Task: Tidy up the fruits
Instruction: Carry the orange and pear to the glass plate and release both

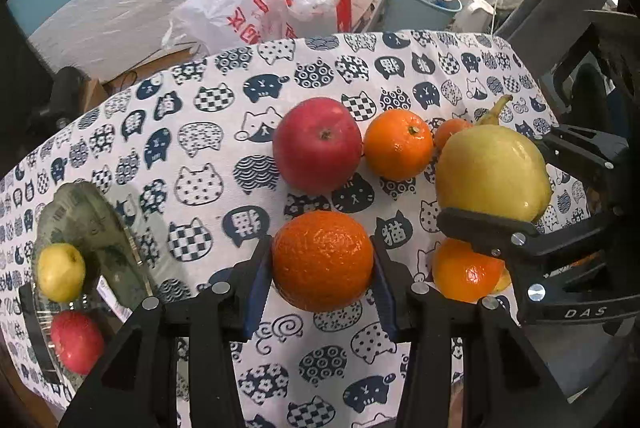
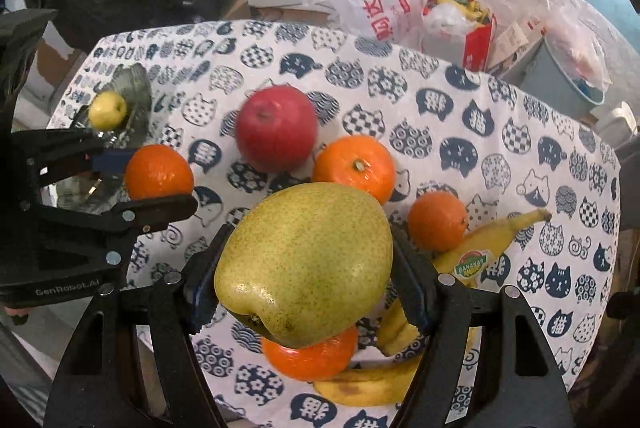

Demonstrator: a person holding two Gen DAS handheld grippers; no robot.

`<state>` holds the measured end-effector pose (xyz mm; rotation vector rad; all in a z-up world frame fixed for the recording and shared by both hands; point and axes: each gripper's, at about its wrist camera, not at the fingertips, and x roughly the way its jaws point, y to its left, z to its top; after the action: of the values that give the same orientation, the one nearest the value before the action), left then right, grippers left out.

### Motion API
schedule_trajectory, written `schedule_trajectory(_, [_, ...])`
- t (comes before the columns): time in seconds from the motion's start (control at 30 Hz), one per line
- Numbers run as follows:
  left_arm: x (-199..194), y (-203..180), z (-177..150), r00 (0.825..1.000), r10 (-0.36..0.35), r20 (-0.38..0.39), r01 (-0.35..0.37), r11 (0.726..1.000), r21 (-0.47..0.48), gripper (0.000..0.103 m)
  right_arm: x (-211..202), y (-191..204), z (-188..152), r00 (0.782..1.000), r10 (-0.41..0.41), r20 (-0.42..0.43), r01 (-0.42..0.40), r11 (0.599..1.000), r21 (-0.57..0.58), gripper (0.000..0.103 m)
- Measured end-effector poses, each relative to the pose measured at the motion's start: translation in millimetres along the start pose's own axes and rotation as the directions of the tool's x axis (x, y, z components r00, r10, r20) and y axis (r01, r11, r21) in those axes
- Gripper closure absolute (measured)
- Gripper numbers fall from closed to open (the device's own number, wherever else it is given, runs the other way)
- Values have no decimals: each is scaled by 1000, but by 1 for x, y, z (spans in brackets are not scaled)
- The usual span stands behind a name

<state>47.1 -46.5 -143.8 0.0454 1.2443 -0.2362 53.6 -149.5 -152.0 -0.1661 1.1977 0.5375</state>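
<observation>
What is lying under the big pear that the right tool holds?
Under the pear an orange and bananas lie on the cloth. The pear covers most of that orange.

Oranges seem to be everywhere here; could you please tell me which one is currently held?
The orange clamped in the left hand-held gripper is held; the others lie on the cat-print tablecloth, unlike it.

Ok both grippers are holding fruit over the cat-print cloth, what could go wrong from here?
1. The big yellow-green pear bulges past the right gripper pads, so it might slip and fall onto the oranges below.
2. The glass dish already holds two fruits; the left gripper's round orange might knock them.
</observation>
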Motion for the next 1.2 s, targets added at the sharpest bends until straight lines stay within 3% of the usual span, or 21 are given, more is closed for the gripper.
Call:
schedule_trajectory(0.6, [-38,69,-36,998,37,45,-31,991,-127,56,-9,67,40,997,59,44,-55,995,-87,30])
schedule_trajectory(1.2, [-61,154,-87,994,96,61,-75,956,-284,56,17,157,82,992,124,17,-118,973,-198,30])
